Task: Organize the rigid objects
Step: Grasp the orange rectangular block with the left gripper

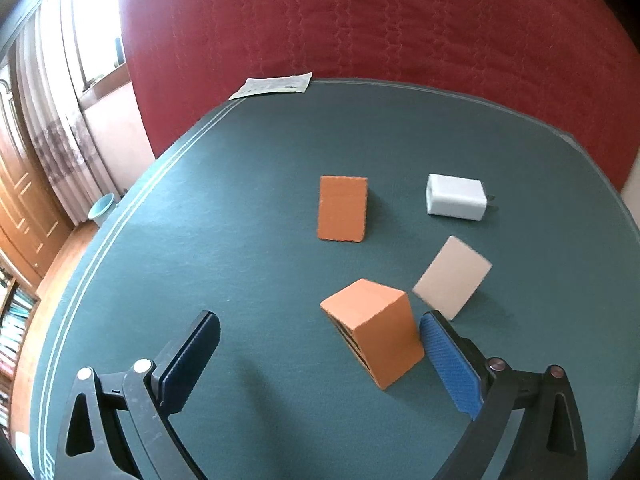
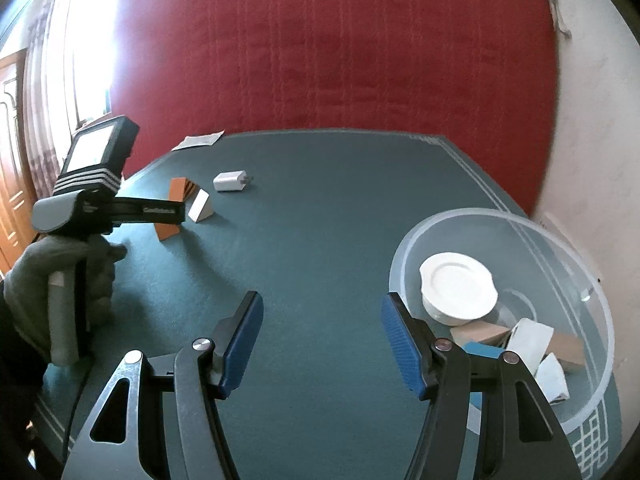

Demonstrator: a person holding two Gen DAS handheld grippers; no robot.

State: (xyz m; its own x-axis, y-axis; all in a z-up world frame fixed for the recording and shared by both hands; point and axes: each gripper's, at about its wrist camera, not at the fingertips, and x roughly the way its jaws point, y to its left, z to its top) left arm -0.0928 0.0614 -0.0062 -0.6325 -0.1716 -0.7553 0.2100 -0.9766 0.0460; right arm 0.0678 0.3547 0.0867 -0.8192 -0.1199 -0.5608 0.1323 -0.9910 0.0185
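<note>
1. Green felt covers the surface (image 1: 248, 208), which is backed by a red quilted cover (image 1: 400, 20); curtains and a wooden door are seen at the left edge of the left wrist view.
2. A printed paper (image 1: 276, 85) is laid at the far edge of the surface, upper centre of the left wrist view.
3. Four blocks are grouped right of centre in the left wrist view: an orange block (image 1: 343, 209) standing upright, a white charger (image 1: 455, 197) to its right, a beige block (image 1: 452, 277) tilted below the charger, and a second orange block (image 1: 374, 330) lowest in the frame.
4. The left gripper (image 1: 320, 360) is seen with its jaws wide. The second orange block lies between them, just beside the blue right pad (image 1: 450, 364) and well apart from the dark left pad (image 1: 188, 364); no grip is shown.
5. The right gripper (image 2: 322, 340) is held over bare felt with its jaws moderately apart and nothing between them.
6. A clear bowl (image 2: 560, 240) is seen at the lower right of the right wrist view. A white dish (image 2: 458, 286) and several beige, white and blue blocks are gathered in it.
7. A gloved hand (image 2: 60, 280) is seen at the left of the right wrist view, holding the left gripper's handle.
</note>
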